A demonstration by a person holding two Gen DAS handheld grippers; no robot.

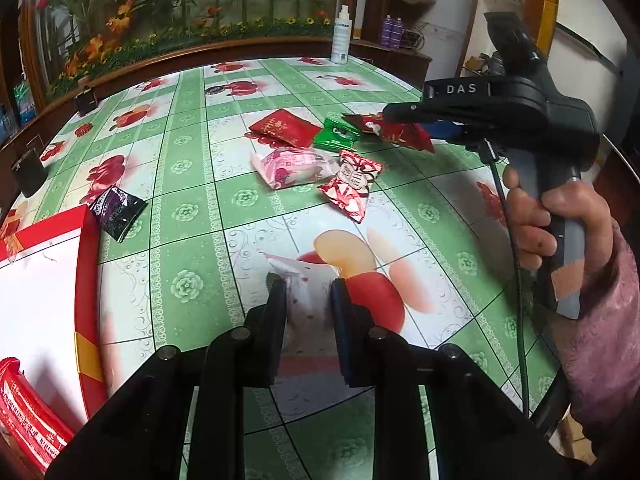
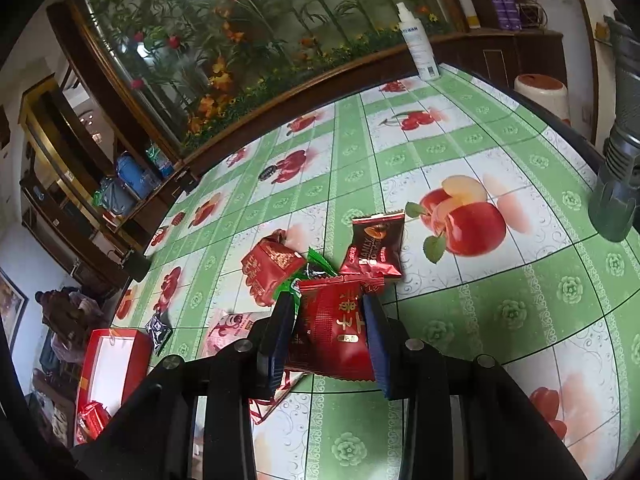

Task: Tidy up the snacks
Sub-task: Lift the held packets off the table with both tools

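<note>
My left gripper [image 1: 307,284] is shut on a white and pink snack packet [image 1: 306,304], held above the table. My right gripper [image 2: 328,306] is shut on a red snack packet [image 2: 334,328]; it also shows in the left wrist view [image 1: 404,136], held above the pile. On the table lie a red packet [image 1: 282,128], a green packet [image 1: 336,135], a pink packet [image 1: 292,166], a red-and-white packet [image 1: 352,186] and a dark purple packet [image 1: 116,212]. A dark red Manly packet [image 2: 374,246] lies beyond my right gripper. A red box [image 1: 86,264] with a white inside sits at left.
A red packet [image 1: 28,412] lies in the box. A white spray bottle [image 1: 341,36] stands at the table's far edge by a wooden ledge [image 1: 200,50]. A dark flashlight-like object [image 2: 618,184] stands at the right edge. The tablecloth [image 1: 192,248] is green with fruit prints.
</note>
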